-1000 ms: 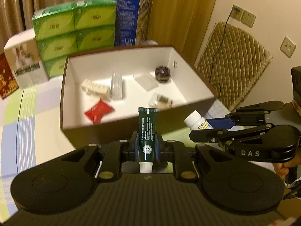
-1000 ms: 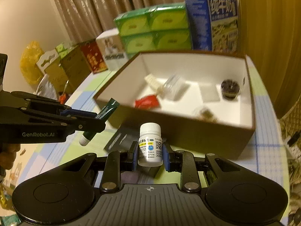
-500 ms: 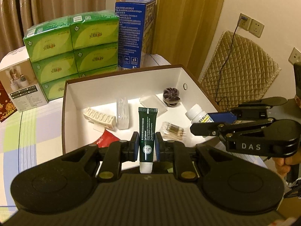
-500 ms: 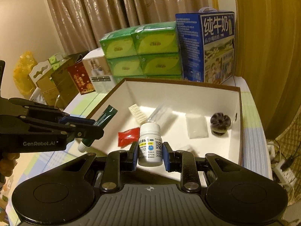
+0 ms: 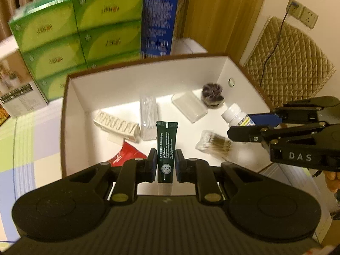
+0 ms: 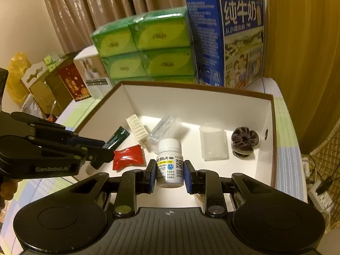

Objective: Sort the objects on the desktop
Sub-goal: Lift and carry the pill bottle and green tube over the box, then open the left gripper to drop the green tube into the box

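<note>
Both tools have come forward over the brown-rimmed white box [image 5: 238, 68] in the last second; 1 second ago they hung short of its near wall, above the tabletop [image 5: 25, 140], and now each camera looks straight down into it. The left tool [image 5: 164, 165] is clamped on a dark green tube [image 5: 166, 146], held upright with its cap end toward the camera. The right tool [image 6: 169, 173] is closed tight on a white pill bottle [image 6: 170, 162], also upright.

Neither grip has changed on the way. Both things now hang above the box floor, among the red sachet [image 6: 127, 157], the clear plastic case [image 6: 213, 143] and the dark round item [image 6: 245, 139] already lying there.

In my judgement, the carry is nearly done and the release comes next: lowering a little, then opening over a bare patch.
</note>
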Motion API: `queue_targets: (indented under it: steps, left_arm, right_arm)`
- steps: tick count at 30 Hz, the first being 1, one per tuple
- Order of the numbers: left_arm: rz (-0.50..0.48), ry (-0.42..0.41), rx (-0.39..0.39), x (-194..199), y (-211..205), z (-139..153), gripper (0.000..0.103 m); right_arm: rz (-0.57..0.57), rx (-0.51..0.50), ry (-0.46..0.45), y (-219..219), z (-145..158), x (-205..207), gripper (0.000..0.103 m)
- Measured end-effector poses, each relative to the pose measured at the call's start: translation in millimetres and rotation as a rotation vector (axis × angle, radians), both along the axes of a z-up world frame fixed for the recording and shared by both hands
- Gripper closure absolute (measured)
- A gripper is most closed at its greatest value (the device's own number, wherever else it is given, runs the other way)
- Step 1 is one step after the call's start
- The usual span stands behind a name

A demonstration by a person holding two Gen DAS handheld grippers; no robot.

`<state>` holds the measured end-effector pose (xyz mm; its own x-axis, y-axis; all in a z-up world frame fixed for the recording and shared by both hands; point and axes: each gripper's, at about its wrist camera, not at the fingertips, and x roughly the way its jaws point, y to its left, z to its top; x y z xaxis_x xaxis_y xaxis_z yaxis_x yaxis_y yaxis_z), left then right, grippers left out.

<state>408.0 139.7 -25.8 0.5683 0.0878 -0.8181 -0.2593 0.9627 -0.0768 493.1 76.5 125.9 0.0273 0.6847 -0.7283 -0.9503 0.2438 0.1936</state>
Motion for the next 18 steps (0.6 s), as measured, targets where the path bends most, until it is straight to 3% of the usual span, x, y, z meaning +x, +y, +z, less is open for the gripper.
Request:
queue_targets:
  steps: [18]
  left_arm:
    - [0.031, 0.23, -0.046, 29, 26, -66, 0.09]
  right_arm:
    - [0.036, -0.127, 0.025, 30, -39, 5, 0.079]
